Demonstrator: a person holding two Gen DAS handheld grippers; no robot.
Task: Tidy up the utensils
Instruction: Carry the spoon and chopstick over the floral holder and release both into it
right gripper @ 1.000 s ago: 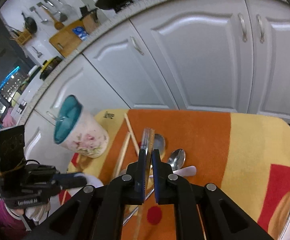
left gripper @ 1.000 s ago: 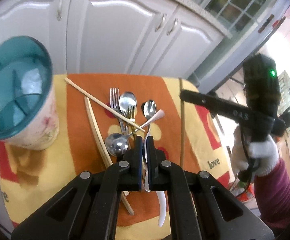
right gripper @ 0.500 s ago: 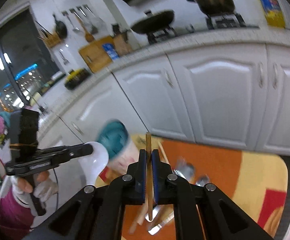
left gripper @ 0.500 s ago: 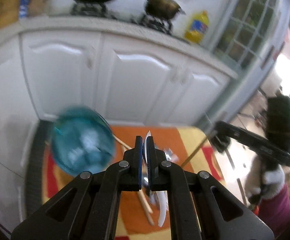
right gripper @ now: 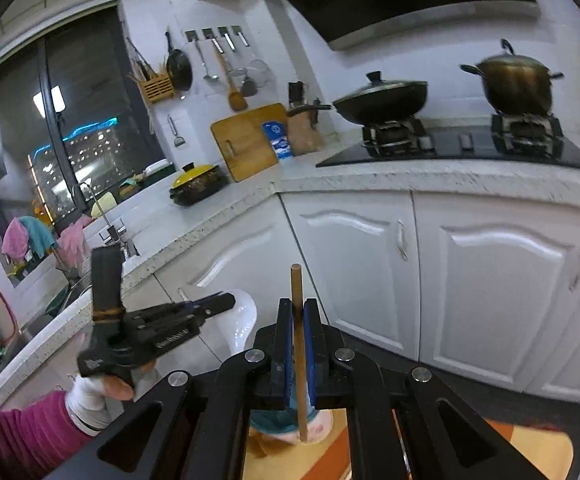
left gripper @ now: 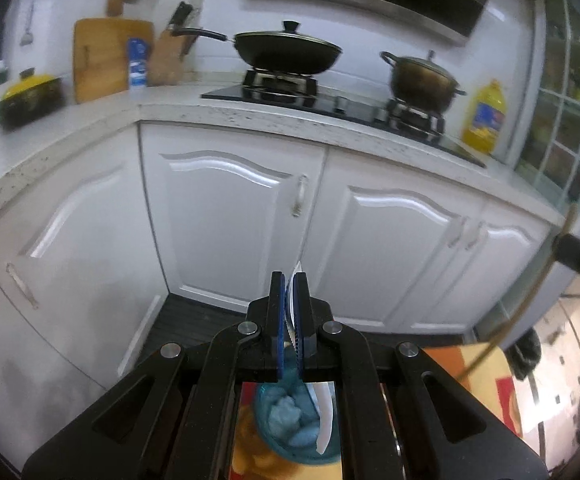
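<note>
White cabinets [left gripper: 230, 208], dark night window [right gripper: 50, 132]

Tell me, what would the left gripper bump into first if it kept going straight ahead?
Probably the white cupboard door. The left gripper, shut on a white spoon, points at it with nothing between, though depth is hard to judge.

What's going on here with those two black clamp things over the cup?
A person is tidying utensils with a handheld gripper in each hand. The left gripper is shut on a white spoon, which hangs down into the teal-rimmed cup just below it. The right gripper is shut on a wooden chopstick, held upright with its lower end over the same cup. Both pieces look about ready to be dropped in, with the kitchen cabinets straight ahead.
</note>
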